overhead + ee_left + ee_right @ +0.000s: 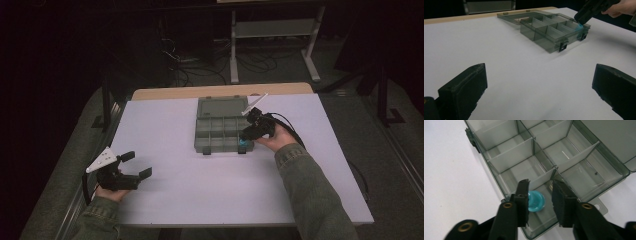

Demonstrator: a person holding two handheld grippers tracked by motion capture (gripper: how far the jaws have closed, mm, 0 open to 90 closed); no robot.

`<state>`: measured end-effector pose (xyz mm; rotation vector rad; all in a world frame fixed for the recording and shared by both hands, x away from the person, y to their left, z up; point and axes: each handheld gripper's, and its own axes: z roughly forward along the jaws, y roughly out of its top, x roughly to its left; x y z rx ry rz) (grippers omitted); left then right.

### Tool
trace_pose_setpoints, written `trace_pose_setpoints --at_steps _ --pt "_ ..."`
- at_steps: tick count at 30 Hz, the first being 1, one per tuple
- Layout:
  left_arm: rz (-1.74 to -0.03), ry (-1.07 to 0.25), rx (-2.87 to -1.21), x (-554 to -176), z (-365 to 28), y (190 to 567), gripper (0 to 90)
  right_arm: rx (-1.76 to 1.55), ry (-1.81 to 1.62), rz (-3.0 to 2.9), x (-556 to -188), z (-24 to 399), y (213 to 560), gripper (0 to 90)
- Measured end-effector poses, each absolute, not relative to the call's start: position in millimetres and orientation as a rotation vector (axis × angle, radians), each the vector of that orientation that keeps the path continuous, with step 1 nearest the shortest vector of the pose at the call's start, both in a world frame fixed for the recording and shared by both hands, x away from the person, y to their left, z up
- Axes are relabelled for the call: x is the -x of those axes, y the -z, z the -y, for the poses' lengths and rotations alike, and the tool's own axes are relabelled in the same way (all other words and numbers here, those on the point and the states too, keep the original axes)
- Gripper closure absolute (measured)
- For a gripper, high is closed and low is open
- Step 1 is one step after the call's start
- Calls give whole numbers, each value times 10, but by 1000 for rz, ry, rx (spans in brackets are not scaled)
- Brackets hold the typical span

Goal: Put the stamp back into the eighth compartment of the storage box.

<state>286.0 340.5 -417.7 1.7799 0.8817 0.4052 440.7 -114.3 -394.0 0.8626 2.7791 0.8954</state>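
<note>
Nearest, at the desk's [200, 195] near left corner, the left tool [136, 165] rests low in the person's hand with its jaws spread wide and nothing between them; in the left gripper view the two black jaws stand far apart over bare white desk. Farther in and to the right, the right tool [246, 135] reaches from the person's right hand [278, 137] down into the near right corner of the organizer box [210, 144]. In the right gripper view its jaws stand a little apart, narrow rather than wide, and a small blue piece [536, 201] lies on the floor of the corner compartment between them; the left jaw is just at the piece's edge and partly covers it, while a clear gap separates the piece from the right jaw, so the pads are not pressing it. From the left gripper view the same blue piece [579, 26] shows through the clear wall of that corner compartment, right under the tool's tip. The box is smoky grey and see-through, split by dividers into several compartments, with two dark latches on its near wall. Beyond the compartments its lid [222, 106] lies folded back flat on the desk toward the far edge.
</note>
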Motion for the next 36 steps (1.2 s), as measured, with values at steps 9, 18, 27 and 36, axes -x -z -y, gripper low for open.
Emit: trace_pose_setpoints --at_steps 9,18,27,36 --pt "-882 -407 -1780 -2859 -3406 4176 0 -915 -953 -2725 -4363 1184 3840 250" --pt "-884 -408 -1776 -2856 -3403 4175 0 -910 -1032 -2643 -4266 1255 3676 14" --pt "-886 -407 -1770 -2849 -3402 4172 0 -905 -1071 -2608 -4198 1315 3600 0" --pt "-884 -409 -1772 -2849 -3396 4169 0 -912 -1114 -2584 -4100 1408 3535 0"
